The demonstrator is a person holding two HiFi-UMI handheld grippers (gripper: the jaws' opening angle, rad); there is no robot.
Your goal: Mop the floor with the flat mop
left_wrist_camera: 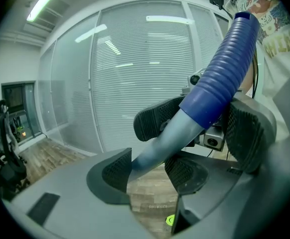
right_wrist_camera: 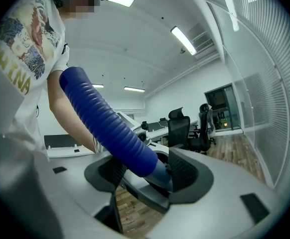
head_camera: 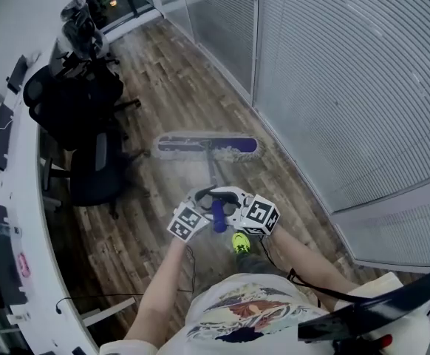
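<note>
**Both grippers hold the mop handle, mop head down on the wooden floor**

A person in a white printed shirt [head_camera: 244, 318] stands in an office corridor and holds 1 gripper in each hand. The 2 grippers sit close together in front of the body, on the handle of the flat mop [head_camera: 213, 170].

The left gripper [left_wrist_camera: 152, 171] has its jaws closed around the grey pole [left_wrist_camera: 162, 143], just under the place where the blue grip [left_wrist_camera: 222, 76] begins. The 2 ribbed pads lie against the pole, 1 on each side. The right gripper [right_wrist_camera: 147, 171] pinches the lower end of the blue grip itself, and this ribbed sleeve fills the space between its pads. In the left gripper view, the black jaws of the right gripper show directly above, on the same handle.

The pole slopes down and away from the person to the mop head [head_camera: 207, 145]. The head lies flat and crosswise on the floor [head_camera: 171, 80], a little blurred in the head view. It is between the black office chairs [head_camera: 78, 109] on the left and the glass wall with blinds [head_camera: 348, 72] on the right. A long white desk [head_camera: 24, 198] runs behind the chairs. A yellow-green shoe [head_camera: 240, 242] shows on the floor just under the grippers.
</note>
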